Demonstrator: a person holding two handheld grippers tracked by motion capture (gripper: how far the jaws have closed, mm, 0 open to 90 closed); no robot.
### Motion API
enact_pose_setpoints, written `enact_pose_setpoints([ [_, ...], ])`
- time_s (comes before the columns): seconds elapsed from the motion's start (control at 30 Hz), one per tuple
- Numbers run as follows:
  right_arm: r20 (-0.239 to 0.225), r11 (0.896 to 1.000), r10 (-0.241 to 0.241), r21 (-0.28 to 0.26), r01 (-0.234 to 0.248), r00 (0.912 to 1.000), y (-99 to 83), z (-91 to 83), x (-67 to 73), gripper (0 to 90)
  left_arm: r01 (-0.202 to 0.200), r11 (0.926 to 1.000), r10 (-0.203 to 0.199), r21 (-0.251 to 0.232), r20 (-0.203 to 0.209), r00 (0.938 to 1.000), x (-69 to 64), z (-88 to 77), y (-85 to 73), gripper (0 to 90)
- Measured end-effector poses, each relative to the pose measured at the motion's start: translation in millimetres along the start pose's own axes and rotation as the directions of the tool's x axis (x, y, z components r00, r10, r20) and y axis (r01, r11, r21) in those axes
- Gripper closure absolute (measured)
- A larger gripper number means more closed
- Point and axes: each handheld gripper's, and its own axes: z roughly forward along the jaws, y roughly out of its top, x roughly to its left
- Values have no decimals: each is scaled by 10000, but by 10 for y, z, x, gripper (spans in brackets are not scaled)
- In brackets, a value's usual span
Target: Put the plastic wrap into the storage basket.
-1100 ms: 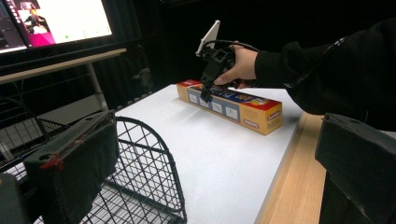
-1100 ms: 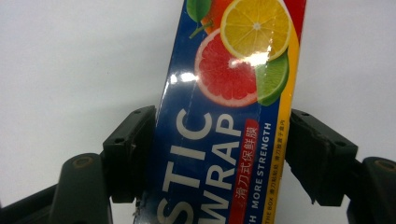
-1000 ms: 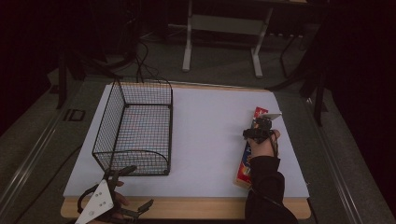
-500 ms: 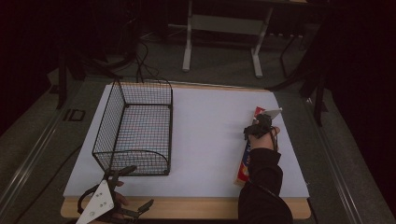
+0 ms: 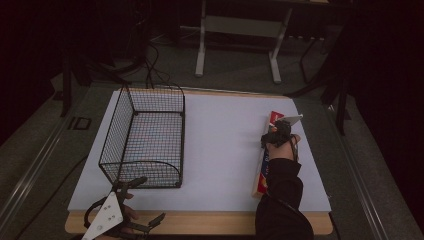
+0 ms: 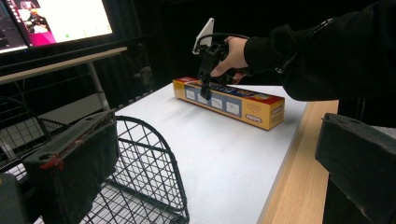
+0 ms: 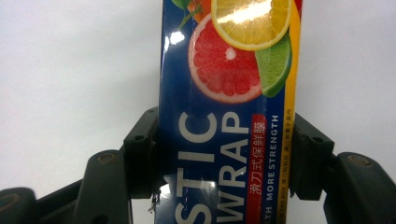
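Two jaws of the right gripper (image 7: 223,158) straddle the plastic-wrap box (image 7: 229,116), pressed against its long sides, apparently for lifting; it lies at right of the table (image 5: 225,150). Lower left, the left gripper (image 5: 131,200) idles wide beside the wire basket (image 5: 145,135).

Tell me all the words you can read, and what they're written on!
"STIC WRAP": big white letters, cut off, on the blue box between the right gripper's jaws.
"MORE STRENGTH": small white print on that box.
Chinese characters on its red strip: too blurred.
Monitor text: too small.
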Motion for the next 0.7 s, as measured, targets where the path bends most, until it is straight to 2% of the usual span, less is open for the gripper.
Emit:
enact_pose_setpoints([
  [0.13, -165, 9995, -167, -265, 163, 9997, 25, -121, 59, 397, 10, 10000, -10, -3, 14, 10000, 1, 1, 0, 2],
  [0.17, -185, 9982, -373, -482, 364, 9991, 42, -200, 97, 399, 7, 10000, -7, 0, 10, 10000, 1, 1, -1, 2],
  [0.23, -320, 9970, -421, -665, 399, 9986, 62, -297, 134, 399, 14, 10000, -14, -5, 24, 10000, 1, 1, -1, 1],
  [0.4, -572, 9867, -865, -1429, 776, 9946, 87, -543, 230, 400, 6, 10000, -6, -15, 20, 10000, 2, -2, -1, 2],
  [0.57, -752, 9640, -1408, -2375, 1194, 9872, 92, -830, 351, 400, 10, 10000, -10, -23, 26, 10000, 0, -4, 1, 2],
  [0.7, -774, 9310, -1967, -3275, 1614, 9774, 76, -1035, 437, 400, 35, 10000, -35, -24, 2, 10000, 0, -11, -1, 2],
])
